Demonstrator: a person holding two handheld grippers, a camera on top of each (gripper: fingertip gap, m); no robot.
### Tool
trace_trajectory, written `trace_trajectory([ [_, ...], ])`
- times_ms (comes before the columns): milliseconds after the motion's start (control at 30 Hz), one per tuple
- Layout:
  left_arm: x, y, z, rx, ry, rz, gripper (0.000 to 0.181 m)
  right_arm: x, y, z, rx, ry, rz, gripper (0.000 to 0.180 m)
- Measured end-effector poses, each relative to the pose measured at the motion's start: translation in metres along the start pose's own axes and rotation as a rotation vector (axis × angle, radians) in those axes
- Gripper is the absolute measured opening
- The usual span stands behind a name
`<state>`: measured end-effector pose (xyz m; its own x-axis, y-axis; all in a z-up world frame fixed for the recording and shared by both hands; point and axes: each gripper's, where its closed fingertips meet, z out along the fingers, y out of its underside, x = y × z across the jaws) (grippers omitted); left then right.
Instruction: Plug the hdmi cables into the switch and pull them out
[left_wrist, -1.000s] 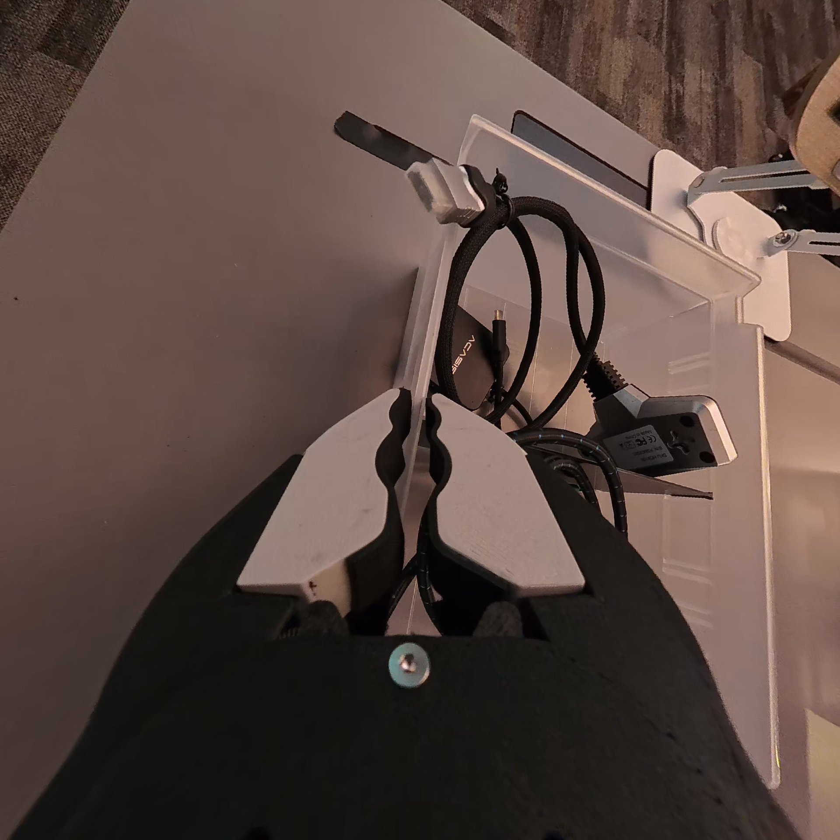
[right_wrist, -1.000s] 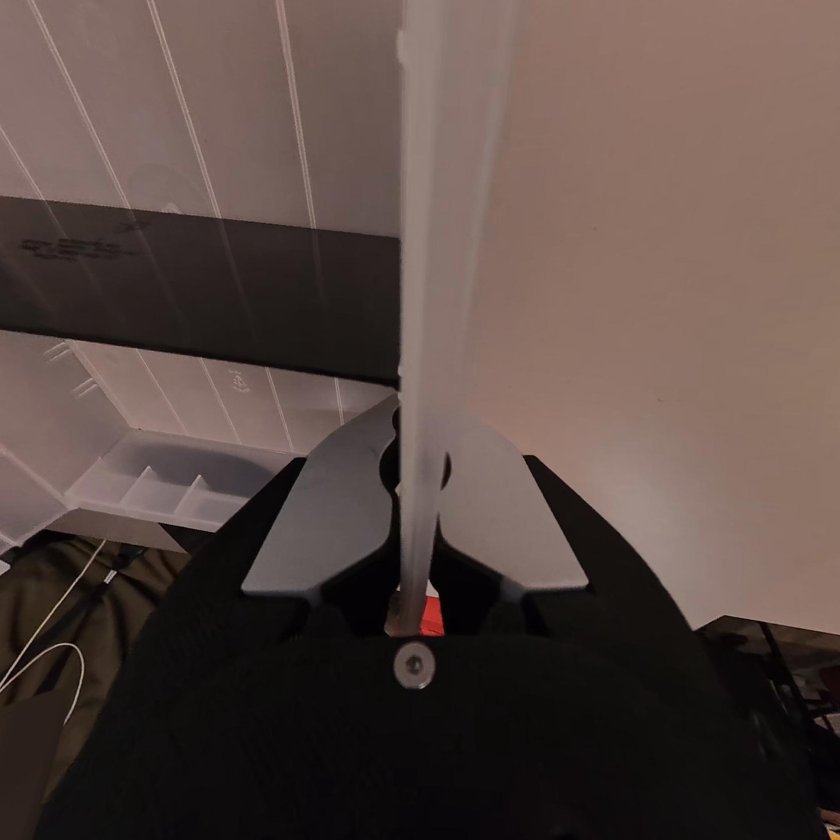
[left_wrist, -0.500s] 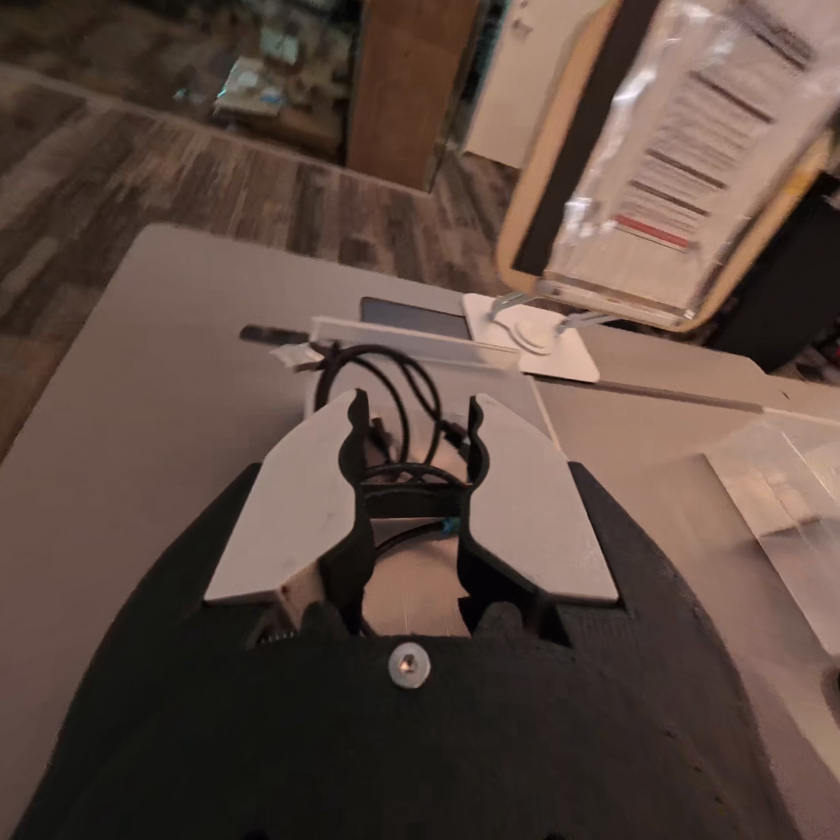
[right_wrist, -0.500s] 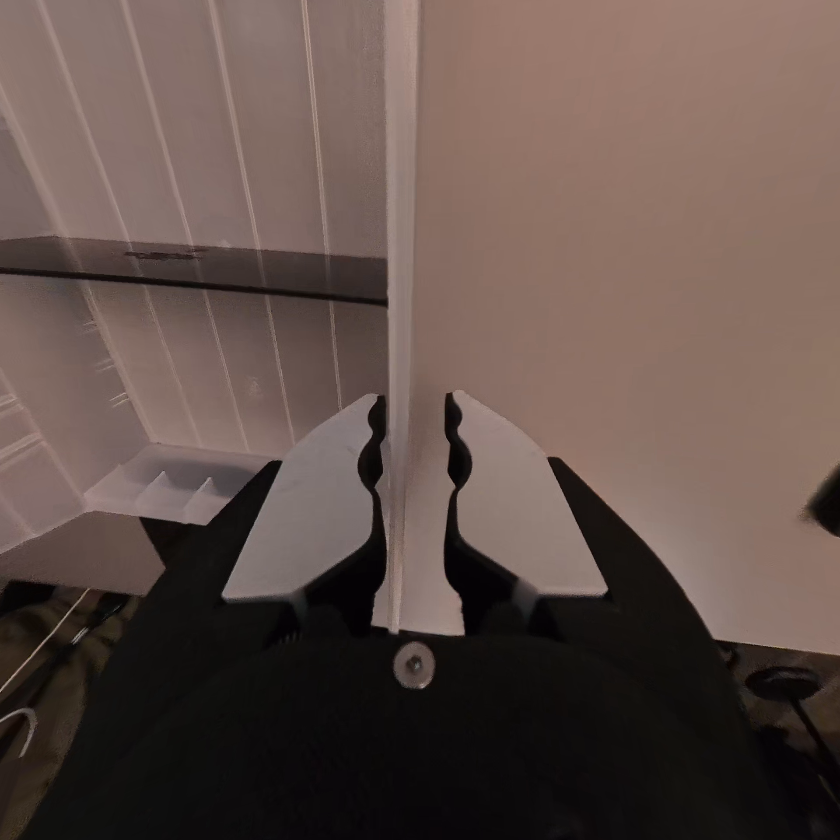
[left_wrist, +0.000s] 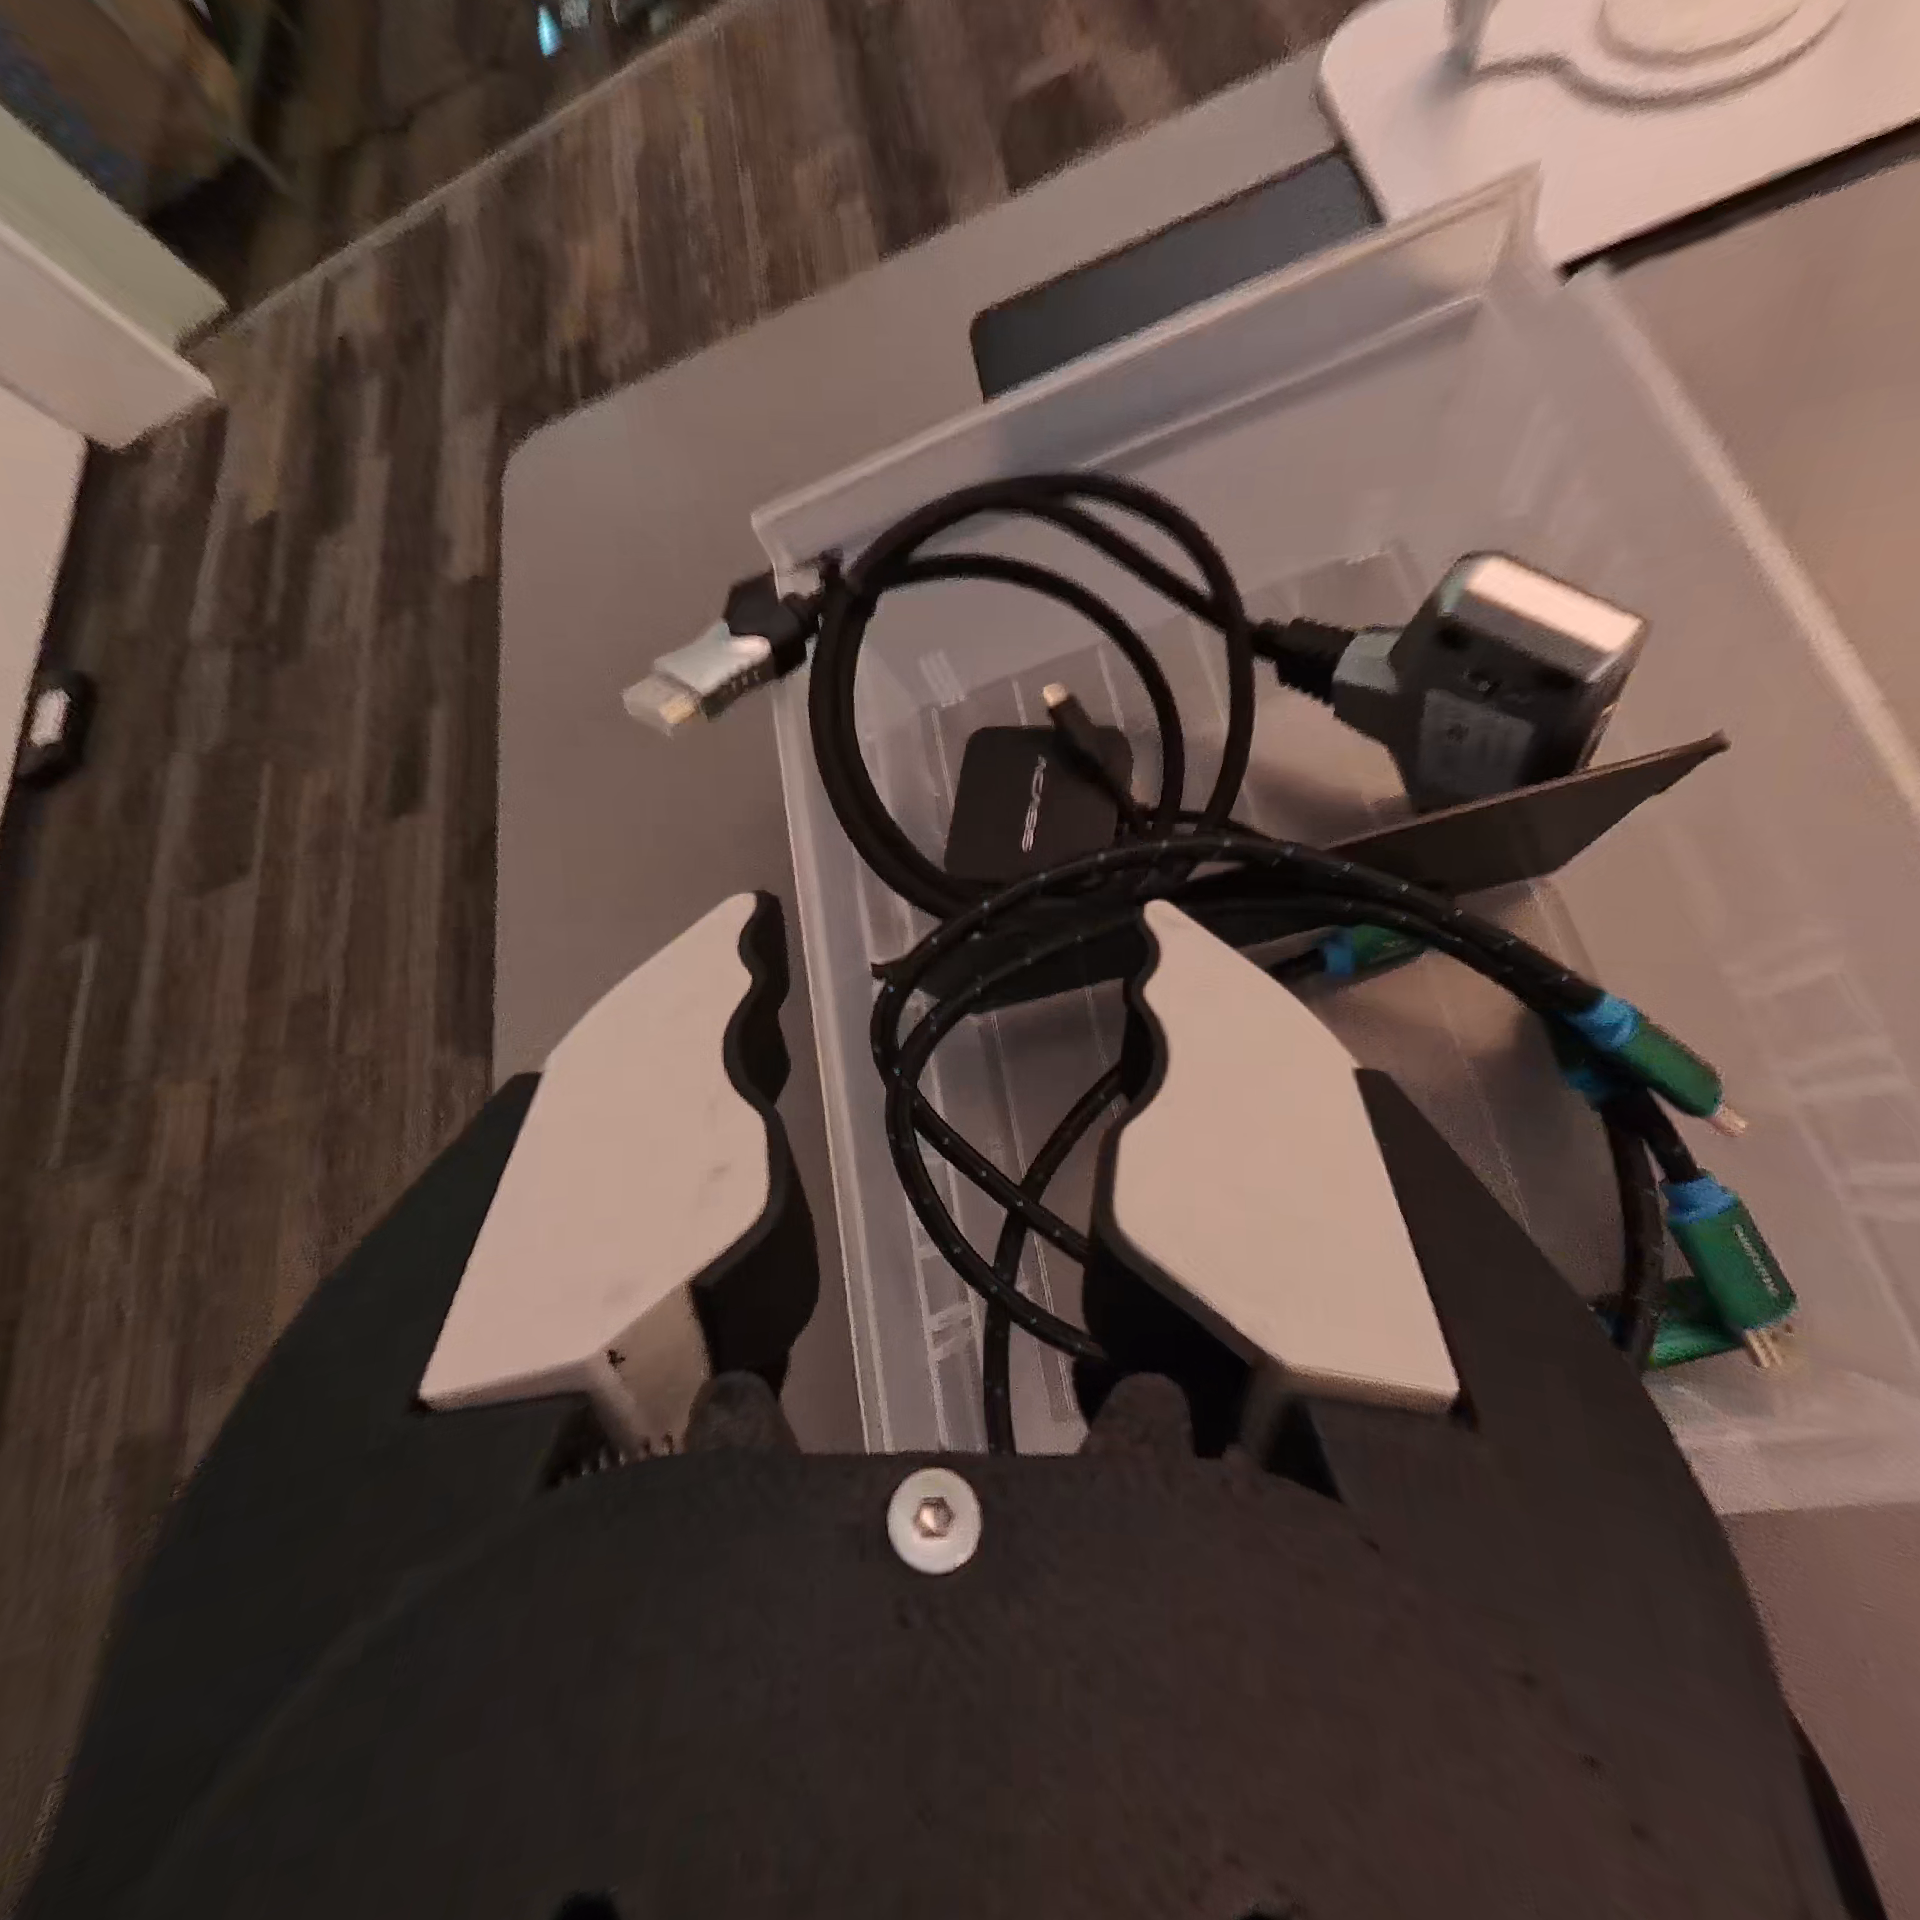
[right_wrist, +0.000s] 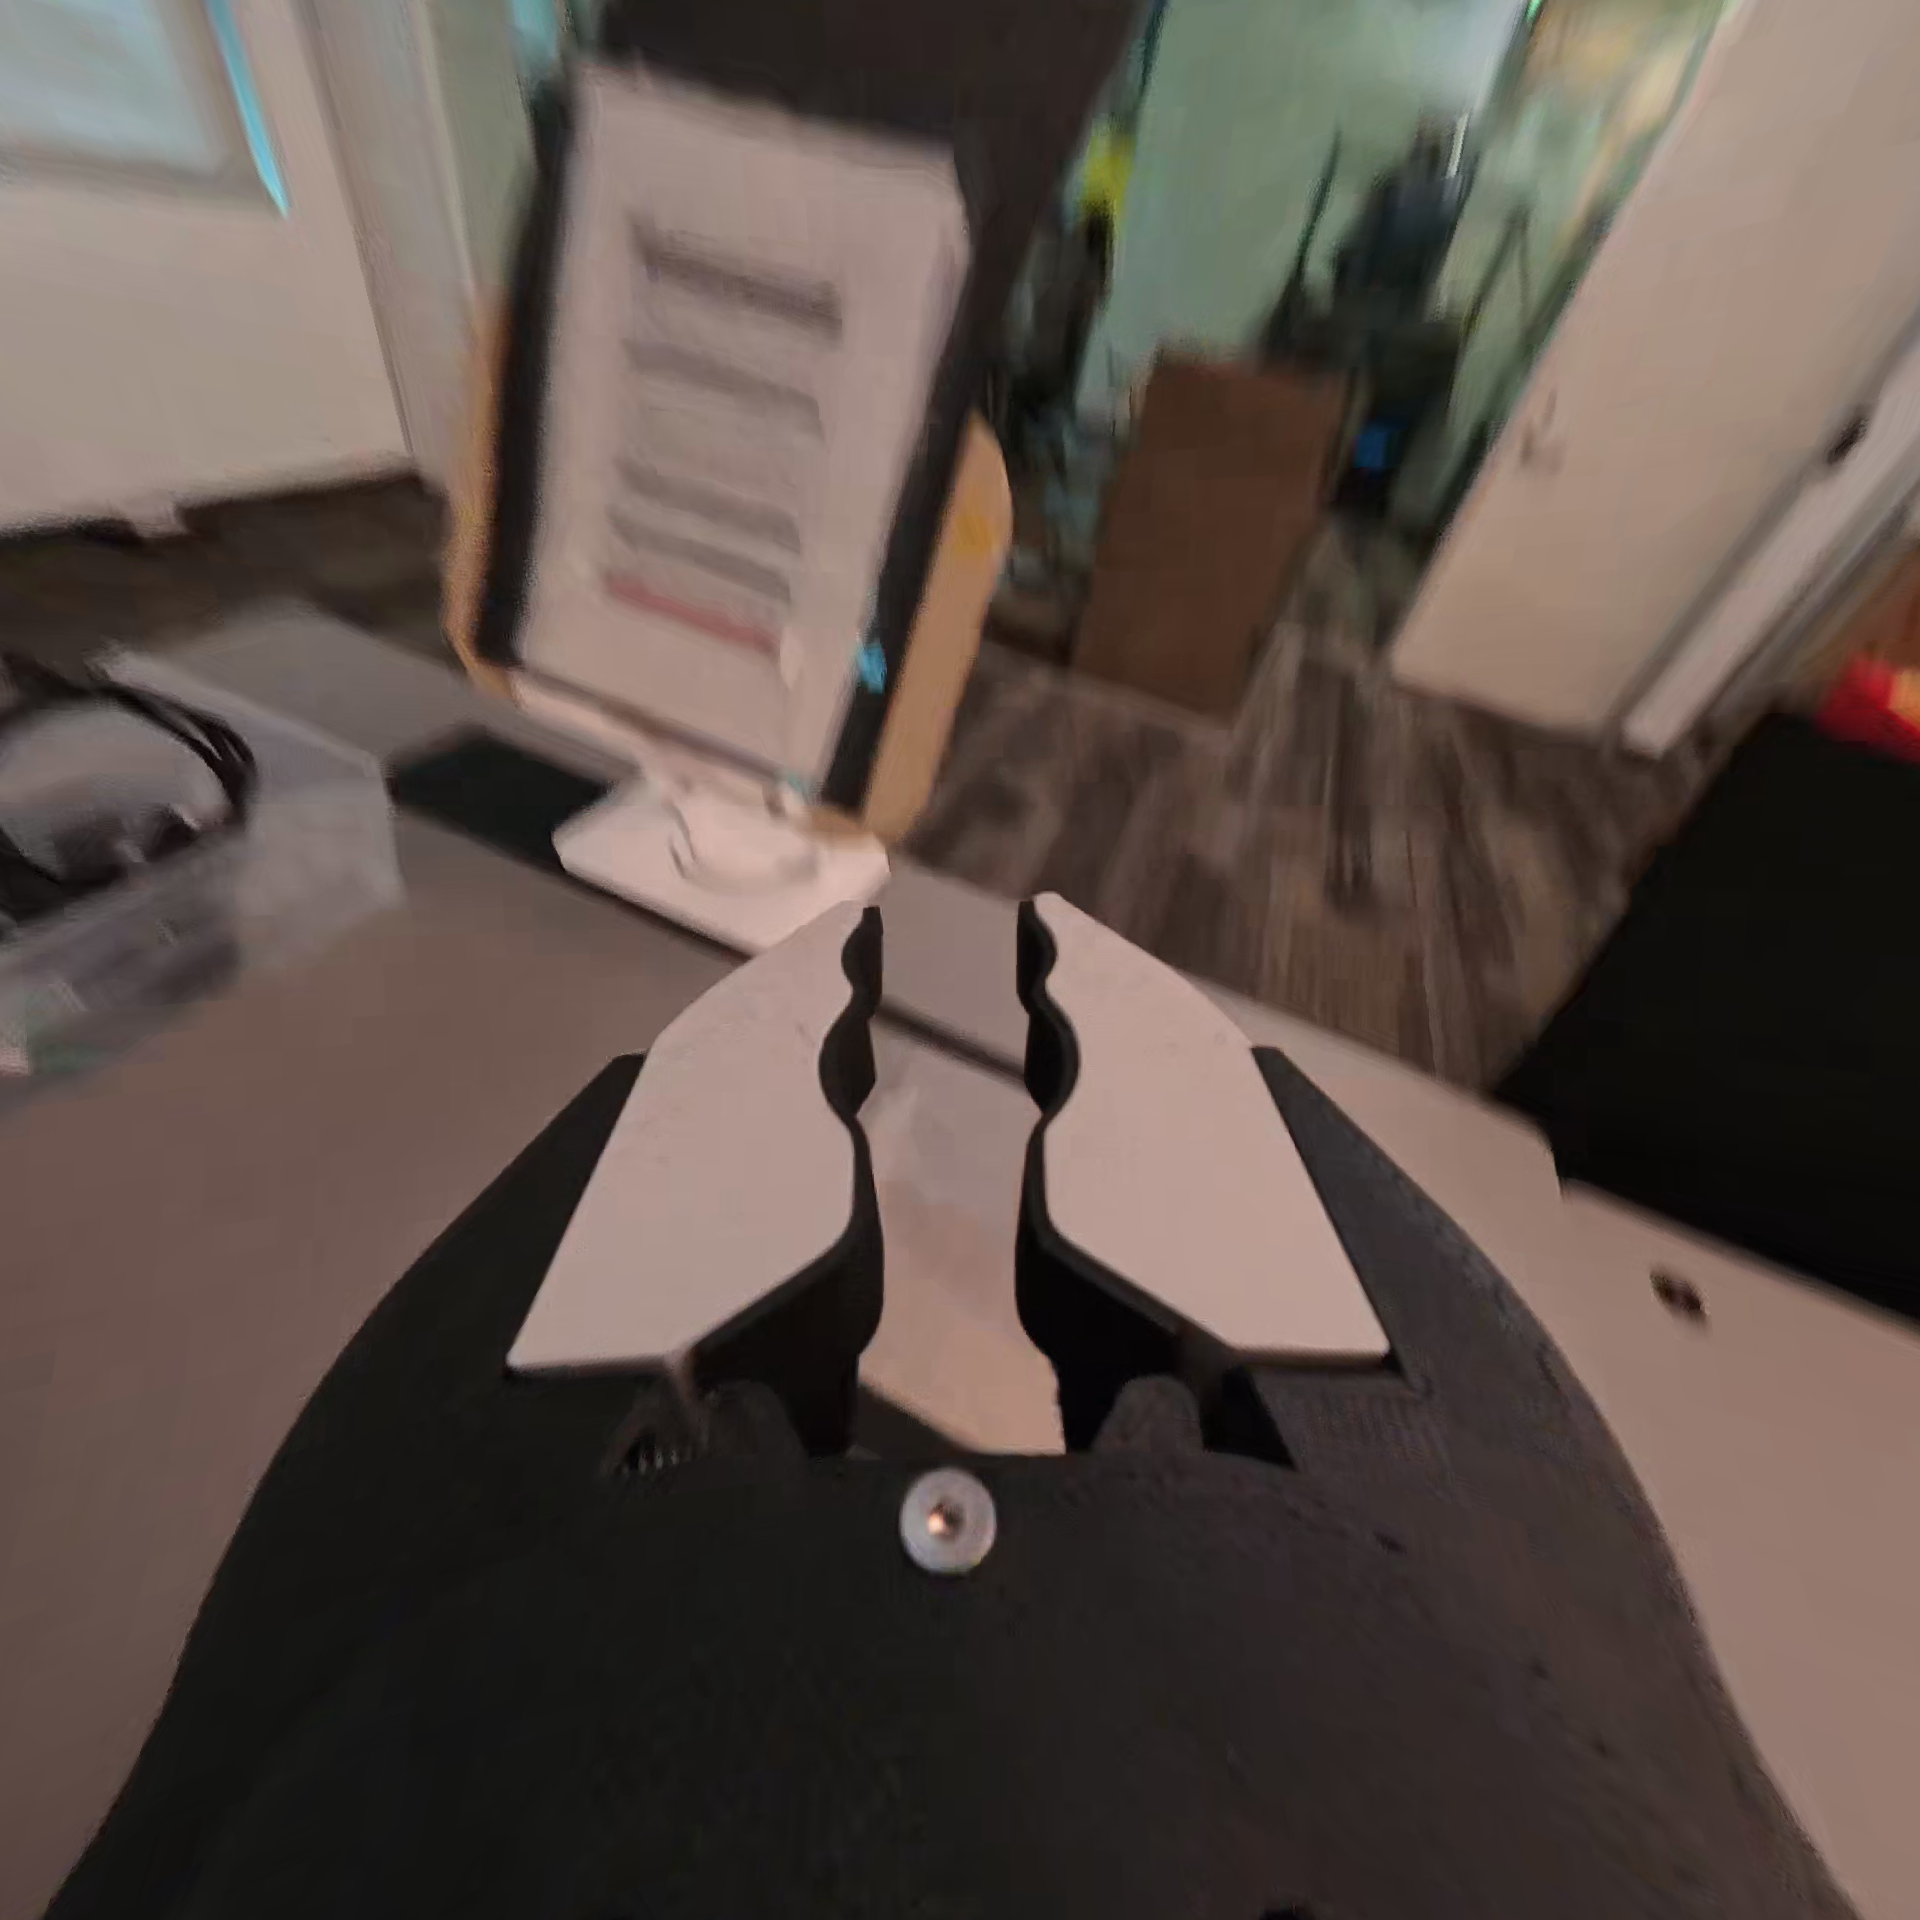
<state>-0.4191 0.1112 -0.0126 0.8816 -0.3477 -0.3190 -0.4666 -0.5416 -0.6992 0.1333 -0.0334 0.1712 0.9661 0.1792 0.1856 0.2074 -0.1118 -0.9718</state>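
Left tool (left_wrist: 951, 914) fills the lower half of its frame with its two pale fingers (left_wrist: 644, 1132) spread wide apart, straddling the near-left wall of a clear plastic bin (left_wrist: 1226, 374); nothing is clamped between them. A black braided HDMI cable (left_wrist: 935, 1049) loops up through the gap without being pinched. Its green plugs with blue collars (left_wrist: 1652, 1070) lie at the right of the frame, inside the bin. A second black cable (left_wrist: 1029, 499) coils in the upper middle, and its silver plug (left_wrist: 707, 675) hangs out over the bin's left wall above the grey counter (left_wrist: 623, 520). At the upper right of the bin sits the silver-grey switch (left_wrist: 1496, 675), with a short black lead attached to its left end. A small black box (left_wrist: 1029, 810) lies on the bin floor in the centre, and a dark flat flap (left_wrist: 1538, 810) slants just below the switch.

Right tool (right_wrist: 948, 914) sits low in its own blurred frame, its fingers (right_wrist: 727, 1164) parted with only bare counter (right_wrist: 208, 1143) between them, gripping nothing. A stand holding a framed sheet (right_wrist: 727, 436) rises at upper centre on a white base (right_wrist: 717, 842). The bin (right_wrist: 156, 883) with dark cables shows at the left edge, too smeared to make out more.
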Motion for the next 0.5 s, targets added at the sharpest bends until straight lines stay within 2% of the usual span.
trace_trajectory([
  [33, 0.001, 0.005, 0.005, -0.026, 0.009, 0.001, 0.063, -0.012, -0.023, -0.007, 0.113, -0.007, -0.009, 0.026],
  [167, -0.019, 0.025, 0.004, -0.134, -0.086, -0.063, 0.055, -0.03, -0.081, -0.048, 0.511, 0.098, -0.076, 0.022],
  [200, -0.025, 0.025, -0.002, -0.128, -0.111, -0.093, 0.053, -0.034, -0.084, -0.053, 0.538, 0.098, -0.087, 0.021],
  [367, -0.036, 0.024, -0.032, -0.081, -0.124, -0.212, 0.046, -0.042, -0.061, -0.038, 0.452, 0.018, -0.083, 0.026],
  [433, -0.031, 0.028, -0.033, -0.107, -0.105, -0.204, 0.046, -0.036, -0.051, -0.027, 0.388, 0.022, -0.091, 0.027],
  [500, -0.025, 0.03, -0.023, -0.142, -0.086, -0.182, 0.054, -0.031, -0.045, -0.02, 0.364, 0.032, -0.088, 0.027],
])
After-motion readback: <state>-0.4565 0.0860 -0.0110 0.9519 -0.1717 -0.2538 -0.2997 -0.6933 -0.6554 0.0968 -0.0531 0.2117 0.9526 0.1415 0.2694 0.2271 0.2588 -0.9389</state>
